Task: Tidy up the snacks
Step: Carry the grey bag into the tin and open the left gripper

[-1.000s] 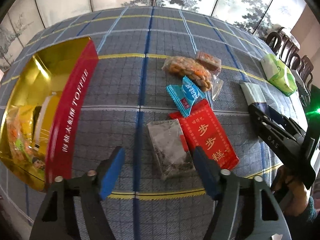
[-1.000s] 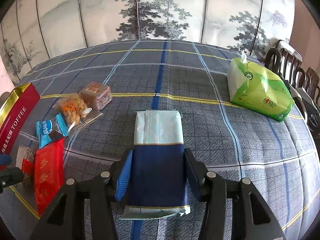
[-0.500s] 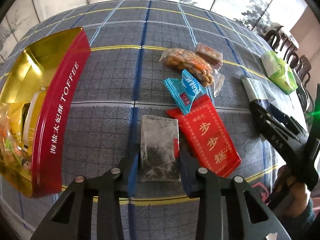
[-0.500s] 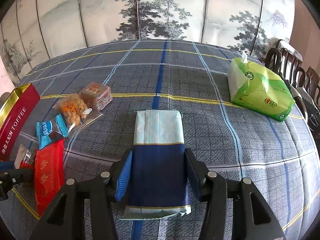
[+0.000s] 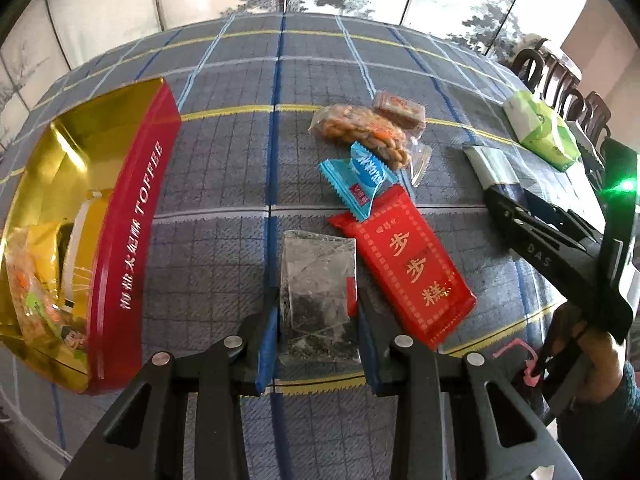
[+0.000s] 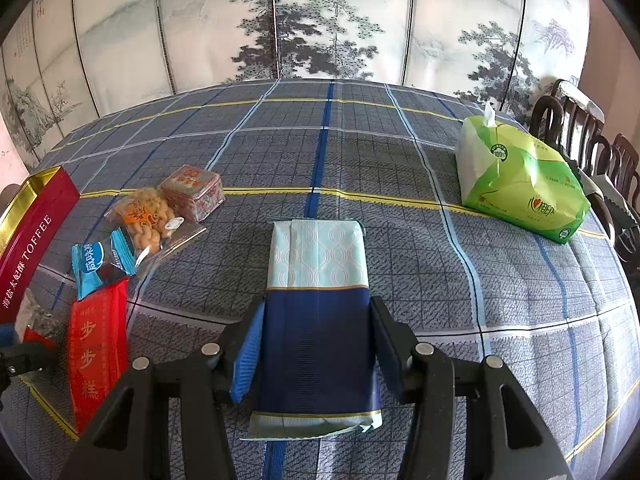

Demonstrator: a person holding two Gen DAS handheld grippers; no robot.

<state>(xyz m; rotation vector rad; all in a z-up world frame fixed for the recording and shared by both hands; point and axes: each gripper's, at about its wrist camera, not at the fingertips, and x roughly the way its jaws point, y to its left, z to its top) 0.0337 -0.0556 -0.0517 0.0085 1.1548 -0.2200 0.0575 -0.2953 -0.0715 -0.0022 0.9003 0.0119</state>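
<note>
On my far left I see the red toffee tin [image 5: 132,232] lying open on the plaid tablecloth [image 5: 224,160], its gold inside already holding a few yellow and orange packets [image 5: 36,280]. Next to it, my left gripper [image 5: 318,336] has its blue pads pressed against both sides of a clear packet [image 5: 318,292] with dark contents; the jaws are narrow and closed on it, though I cannot tell whether the packet is raised off the cloth. Just right of that lies the red snack bar [image 5: 408,268] with gold characters, and a blue wrapper [image 5: 356,184] overlaps its far end. Beyond the wrapper sit a bag of twisted orange biscuits [image 5: 360,132] and a small reddish box [image 5: 400,106], touching each other. Further right, my right gripper [image 6: 316,344] has its fingers set on either side of a navy and pale blue pack [image 6: 316,304], gripping its dark lower half while the pack lies flat on the cloth. At the far right a green tissue pack [image 6: 520,184] rests near the table edge, with dark wooden chairs [image 6: 580,136] behind it.
</note>
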